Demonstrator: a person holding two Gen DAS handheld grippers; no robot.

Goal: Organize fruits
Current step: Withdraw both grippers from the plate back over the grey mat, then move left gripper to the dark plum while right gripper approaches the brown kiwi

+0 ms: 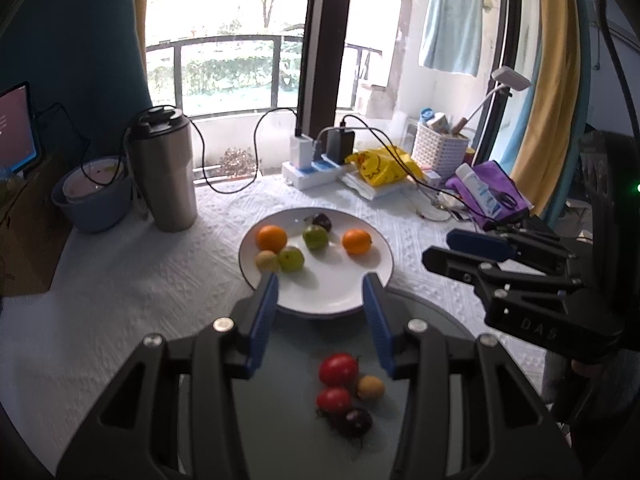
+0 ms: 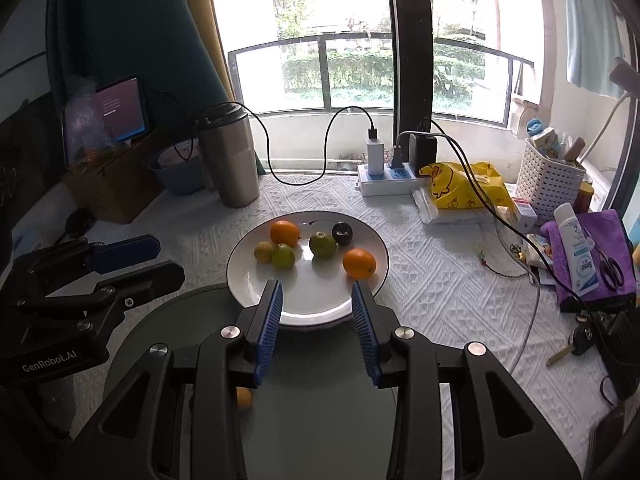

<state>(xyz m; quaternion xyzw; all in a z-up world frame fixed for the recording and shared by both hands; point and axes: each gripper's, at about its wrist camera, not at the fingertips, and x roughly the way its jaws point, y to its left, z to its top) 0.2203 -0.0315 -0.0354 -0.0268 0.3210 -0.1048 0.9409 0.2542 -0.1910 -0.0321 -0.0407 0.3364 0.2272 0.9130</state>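
A white plate (image 1: 332, 300) (image 2: 316, 300) holds two oranges (image 1: 271, 238) (image 1: 357, 241), two green fruits (image 1: 315, 237), a small yellow fruit (image 1: 267, 260) and a dark plum (image 1: 322, 222). In front of it a dark round plate (image 1: 288, 420) (image 2: 320, 400) holds two red tomatoes (image 1: 338, 369), a small yellow fruit (image 1: 371, 387) and a dark plum (image 1: 355, 421). My left gripper (image 1: 321, 280) is open and empty above the dark plate. My right gripper (image 2: 317, 288) is open and empty at the white plate's near rim. It also shows in the left wrist view (image 1: 464, 248).
A steel tumbler (image 1: 164, 168) and a blue bowl (image 1: 94, 196) stand at the back left. A power strip (image 1: 316, 168) with cables, a yellow bag (image 1: 380, 166), a white basket (image 1: 440, 148) and a purple cloth (image 1: 492, 192) lie at the back right.
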